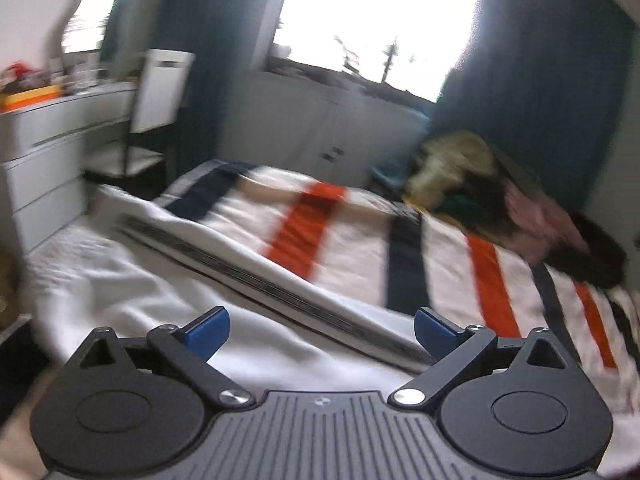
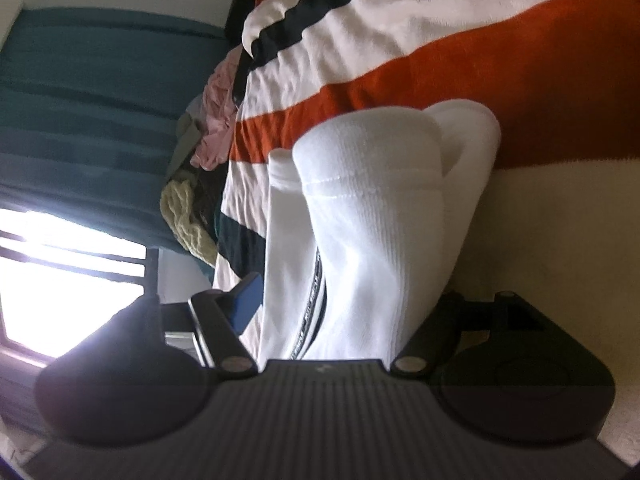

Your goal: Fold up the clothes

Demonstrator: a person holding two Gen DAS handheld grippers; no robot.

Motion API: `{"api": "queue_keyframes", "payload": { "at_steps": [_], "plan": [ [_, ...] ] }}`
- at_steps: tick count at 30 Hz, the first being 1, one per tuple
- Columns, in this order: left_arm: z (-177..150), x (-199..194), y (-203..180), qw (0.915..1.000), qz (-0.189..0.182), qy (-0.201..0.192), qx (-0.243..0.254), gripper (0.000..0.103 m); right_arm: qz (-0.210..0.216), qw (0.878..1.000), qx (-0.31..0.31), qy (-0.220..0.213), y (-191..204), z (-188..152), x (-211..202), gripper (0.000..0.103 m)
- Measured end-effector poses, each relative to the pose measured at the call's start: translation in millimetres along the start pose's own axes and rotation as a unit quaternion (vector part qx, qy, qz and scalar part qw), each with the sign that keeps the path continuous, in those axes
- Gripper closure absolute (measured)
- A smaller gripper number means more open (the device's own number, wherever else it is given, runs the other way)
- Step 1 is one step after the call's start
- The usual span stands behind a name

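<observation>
A white garment [image 1: 160,280] with a dark striped band [image 1: 260,280] along its folded edge lies on the striped bedspread [image 1: 360,240]. My left gripper [image 1: 322,332] hovers over it, open, its blue pads [image 1: 208,334] wide apart with nothing between them. The right wrist view is rolled sideways. There the folded white garment [image 2: 380,200] bulges up between the fingers of my right gripper [image 2: 350,292]. Its blue pad [image 2: 246,300] stands beside the cloth without pressing it. The other finger is hidden behind the fabric.
A heap of loose clothes [image 1: 480,184] sits at the bed's far right, also seen as pink and cream pieces [image 2: 216,120]. A white dresser [image 1: 40,152], a chair [image 1: 156,100] and a low white cabinet [image 1: 320,132] stand beyond the bed, under a bright window with teal curtains [image 2: 100,100].
</observation>
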State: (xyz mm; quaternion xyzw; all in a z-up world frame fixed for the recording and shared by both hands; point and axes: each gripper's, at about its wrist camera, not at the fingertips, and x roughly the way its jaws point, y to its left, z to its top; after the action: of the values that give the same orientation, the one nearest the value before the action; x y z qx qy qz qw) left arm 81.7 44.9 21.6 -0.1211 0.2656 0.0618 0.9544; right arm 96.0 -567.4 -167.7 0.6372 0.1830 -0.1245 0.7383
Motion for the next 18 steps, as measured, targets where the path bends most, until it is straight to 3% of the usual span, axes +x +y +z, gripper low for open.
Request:
{"api": "queue_keyframes", "payload": {
  "at_steps": [5,9,12,15,18],
  "plan": [
    [-41,39,-52,0.9967,-0.013,0.034,0.073,0.003,0.023,1.0,0.007,-0.014,-2,2,1,0.03],
    [-70,68,-55,0.9925,0.011,0.062,0.104,0.003,0.041,0.999,0.011,-0.026,-5,4,1,0.03],
    [-90,88,-47,0.9856,0.039,0.118,0.115,0.003,0.019,0.999,-0.003,-0.043,-5,5,3,0.03],
    [-99,91,-48,0.9834,0.049,0.12,0.127,0.0,-0.018,0.999,-0.01,-0.039,-10,6,12,0.03],
    [-101,89,-50,0.982,0.053,0.12,0.136,0.0,-0.008,0.999,-0.005,-0.04,-15,7,17,0.03]
  ]
}}
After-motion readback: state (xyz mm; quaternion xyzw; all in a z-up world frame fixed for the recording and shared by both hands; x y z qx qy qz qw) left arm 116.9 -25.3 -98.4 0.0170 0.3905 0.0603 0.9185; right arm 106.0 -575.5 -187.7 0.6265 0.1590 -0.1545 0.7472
